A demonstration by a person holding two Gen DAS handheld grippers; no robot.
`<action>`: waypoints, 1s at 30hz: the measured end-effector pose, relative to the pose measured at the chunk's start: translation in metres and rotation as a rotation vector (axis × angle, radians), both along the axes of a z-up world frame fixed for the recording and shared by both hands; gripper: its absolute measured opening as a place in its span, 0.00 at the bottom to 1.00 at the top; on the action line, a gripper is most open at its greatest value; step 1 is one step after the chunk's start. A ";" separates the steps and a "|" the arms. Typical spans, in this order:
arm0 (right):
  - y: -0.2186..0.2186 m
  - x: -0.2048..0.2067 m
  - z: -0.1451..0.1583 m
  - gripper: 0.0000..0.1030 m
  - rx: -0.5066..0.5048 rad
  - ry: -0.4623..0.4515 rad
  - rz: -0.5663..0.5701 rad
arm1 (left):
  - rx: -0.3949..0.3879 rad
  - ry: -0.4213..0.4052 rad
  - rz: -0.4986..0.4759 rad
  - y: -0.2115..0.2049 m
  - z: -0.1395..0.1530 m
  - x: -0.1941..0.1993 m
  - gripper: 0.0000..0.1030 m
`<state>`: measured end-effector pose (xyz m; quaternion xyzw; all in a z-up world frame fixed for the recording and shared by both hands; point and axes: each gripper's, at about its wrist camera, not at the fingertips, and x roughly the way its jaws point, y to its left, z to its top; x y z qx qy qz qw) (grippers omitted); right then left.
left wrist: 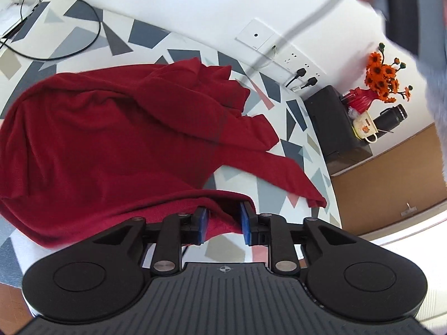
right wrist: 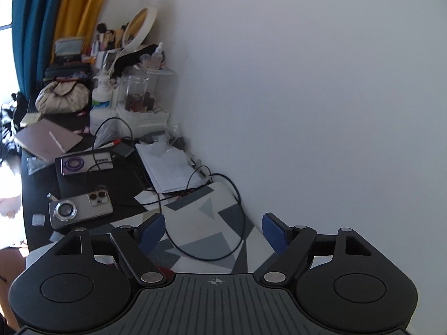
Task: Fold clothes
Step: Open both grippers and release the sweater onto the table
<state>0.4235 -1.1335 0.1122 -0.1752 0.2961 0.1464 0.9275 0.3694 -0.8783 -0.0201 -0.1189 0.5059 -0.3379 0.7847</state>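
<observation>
Gripping the red garment [left wrist: 111,139] at its near edge, your left gripper [left wrist: 223,220] has its blue pads pinched on a fold.

The garment lies crumpled on the patterned table cover [left wrist: 156,36]; your right gripper [right wrist: 213,231] hangs spread and empty above a black cable [right wrist: 206,223], facing the wall.

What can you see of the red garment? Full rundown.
The red garment is a dark red, soft knit-looking top, lying crumpled and partly folded over itself on the geometric-patterned table cover. One sleeve trails toward the table edge. Its near edge is bunched between the blue pads of the left gripper, which is closed on it. It does not appear in the right wrist view.
</observation>
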 end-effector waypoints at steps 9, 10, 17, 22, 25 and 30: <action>-0.186 -0.082 -0.014 0.76 0.444 -0.022 -0.492 | 0.077 -0.076 0.170 0.071 -0.015 0.049 0.63; -0.208 -0.098 -0.028 0.76 0.472 -0.015 -0.559 | 0.102 -0.098 0.168 0.067 -0.014 0.056 0.63; -0.286 -0.188 -0.149 0.75 0.471 0.113 -0.957 | 0.217 -0.218 -0.035 -0.024 -0.023 0.076 0.74; -0.268 -0.196 -0.221 0.76 0.364 0.148 -0.975 | 0.446 -0.476 -0.337 -0.134 -0.057 0.063 0.79; -0.254 -0.184 -0.242 0.91 0.305 0.151 -0.920 | 0.631 -0.680 -0.484 -0.182 -0.088 0.055 0.79; -0.242 -0.157 -0.262 0.99 0.207 0.173 -0.779 | 0.760 -0.826 -0.649 -0.213 -0.121 0.050 0.79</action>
